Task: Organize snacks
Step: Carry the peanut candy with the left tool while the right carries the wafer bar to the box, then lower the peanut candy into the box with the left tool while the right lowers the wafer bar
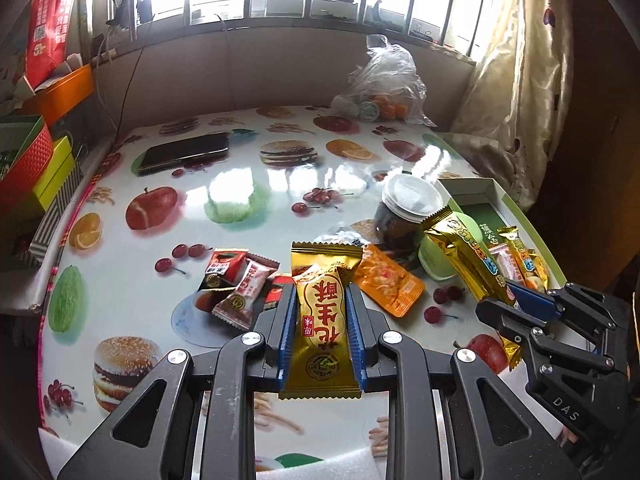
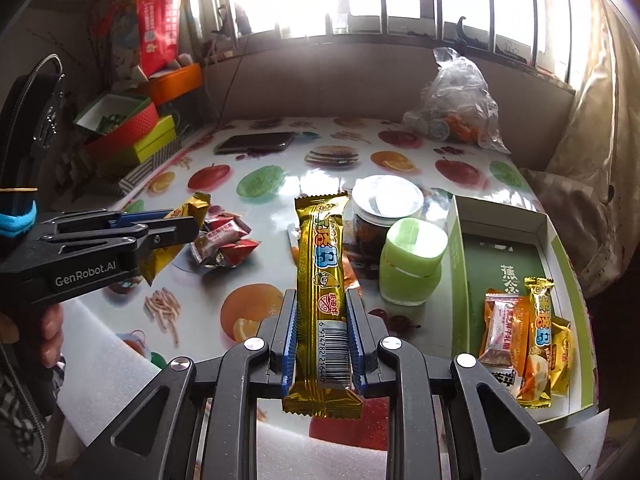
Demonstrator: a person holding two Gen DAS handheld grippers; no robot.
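Left wrist: left claw point(image 1: 322, 312) grips peanut-crisp packet point(image 1: 320, 320) | right claw point(image 2: 322, 336) grips gold bar point(image 2: 322, 300)

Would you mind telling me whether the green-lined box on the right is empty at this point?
No, the green-lined box already has several wrapped snacks lying in its near end, as the right wrist view shows.

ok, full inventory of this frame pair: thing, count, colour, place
peanut-crisp packet: 1, gold, in left gripper
long snack bar: 1, gold, in right gripper
box: 1, green and white, table's right edge
snacks in box: several, orange and gold
jar: 1, dark contents, white lid, mid-table
green container: 1, beside jar
loose wrapped candies: small pile, red and brown, table left of centre
orange packet: 1, on table
phone: 1, black, far side
plastic bag: 1, clear, far corner
left gripper: shut on packet
right gripper: shut on bar
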